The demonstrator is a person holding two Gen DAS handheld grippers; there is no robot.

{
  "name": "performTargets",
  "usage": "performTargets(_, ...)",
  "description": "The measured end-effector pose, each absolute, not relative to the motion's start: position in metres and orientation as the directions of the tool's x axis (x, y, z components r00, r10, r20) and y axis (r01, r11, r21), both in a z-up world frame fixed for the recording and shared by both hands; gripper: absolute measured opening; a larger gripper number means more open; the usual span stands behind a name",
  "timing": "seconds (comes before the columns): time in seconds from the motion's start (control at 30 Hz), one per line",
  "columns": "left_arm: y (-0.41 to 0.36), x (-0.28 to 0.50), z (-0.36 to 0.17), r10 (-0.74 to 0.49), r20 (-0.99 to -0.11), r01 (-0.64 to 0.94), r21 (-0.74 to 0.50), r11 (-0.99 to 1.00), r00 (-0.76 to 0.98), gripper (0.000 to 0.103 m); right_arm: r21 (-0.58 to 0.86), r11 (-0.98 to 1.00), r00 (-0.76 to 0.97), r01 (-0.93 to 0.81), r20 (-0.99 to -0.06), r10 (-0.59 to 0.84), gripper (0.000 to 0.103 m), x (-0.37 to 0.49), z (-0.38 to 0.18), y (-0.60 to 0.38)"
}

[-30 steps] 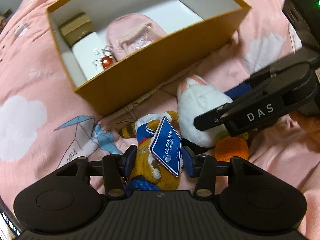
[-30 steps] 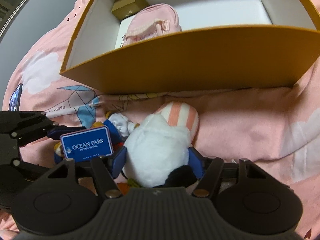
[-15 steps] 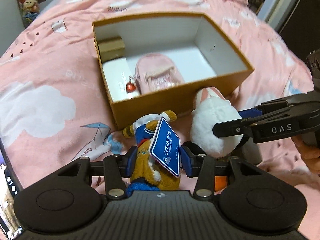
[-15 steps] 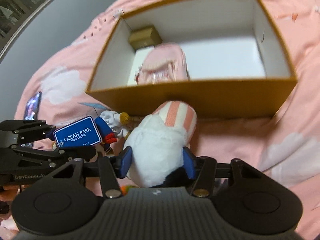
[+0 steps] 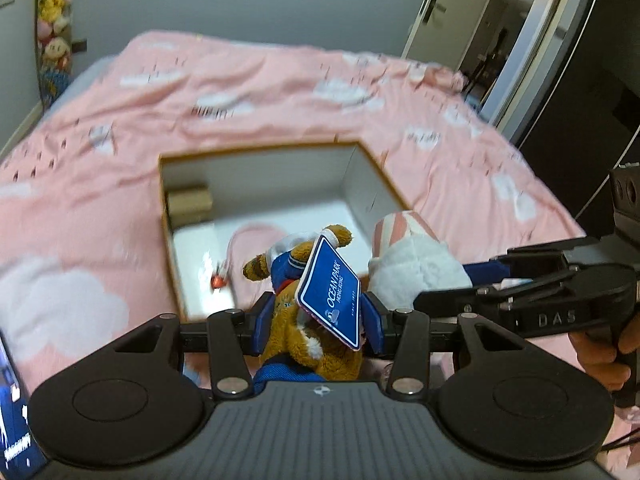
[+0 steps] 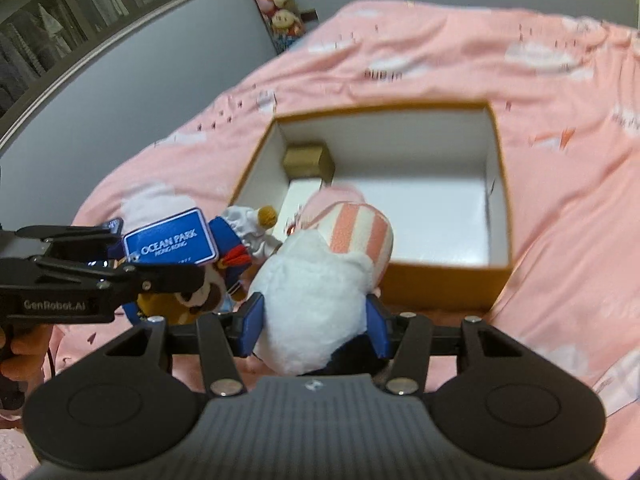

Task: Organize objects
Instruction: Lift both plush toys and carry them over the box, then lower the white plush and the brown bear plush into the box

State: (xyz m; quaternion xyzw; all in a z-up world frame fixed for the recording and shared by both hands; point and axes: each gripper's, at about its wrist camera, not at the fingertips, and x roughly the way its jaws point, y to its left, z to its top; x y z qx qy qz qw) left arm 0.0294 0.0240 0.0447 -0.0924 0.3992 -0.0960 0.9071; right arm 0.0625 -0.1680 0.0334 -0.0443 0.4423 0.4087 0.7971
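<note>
Carrying both toys toward the open orange box (image 6: 444,276) on the bed: left gripper (image 5: 316,316) clamps the tagged brown plush (image 5: 312,336), right gripper (image 6: 316,324) the white plush (image 6: 312,304); next, lower each inside by the pink pouch (image 5: 256,236) and release

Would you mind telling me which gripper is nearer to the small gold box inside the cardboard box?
Left. The left gripper hangs at the corner nearer the small gold box; the right gripper hangs beside it, farther along the cardboard box.
</note>
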Motion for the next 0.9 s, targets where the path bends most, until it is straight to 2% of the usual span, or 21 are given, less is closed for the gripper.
performTargets(0.17,0.022,0.05,0.063,-0.244,-0.653,0.108,-0.242,0.964,0.717,0.052,0.218,0.653,0.35,-0.726,-0.699,0.623,0.055,0.068,0.062,-0.172)
performTargets(0.33,0.031,0.078,0.076,-0.255,-0.59,0.093,-0.291,0.952,0.766,0.052,0.147,0.656,0.417,-0.74,-0.666,0.619,0.055,0.086,0.082,-0.168)
performTargets(0.43,0.034,0.1,0.072,-0.259,-0.587,0.076,-0.319,0.945,0.767,0.052,0.126,0.659,0.433,-0.741,-0.661,0.613,0.055,0.106,0.086,-0.163)
performTargets(0.57,0.036,0.133,0.045,-0.322,-0.609,0.053,-0.417,0.907,0.725,0.052,0.1,0.661,0.419,-0.744,-0.701,0.578,0.055,0.136,0.075,-0.153)
performTargets(0.77,0.032,0.167,-0.006,-0.402,-0.638,-0.028,-0.553,0.833,0.656,0.052,0.005,0.602,0.351,-0.798,-0.809,0.471,0.055,0.171,0.043,-0.136)
performTargets(0.9,0.025,0.177,-0.039,-0.42,-0.669,-0.091,-0.589,0.803,0.613,0.052,-0.061,0.55,0.321,-0.833,-0.863,0.39,0.055,0.187,0.023,-0.124)
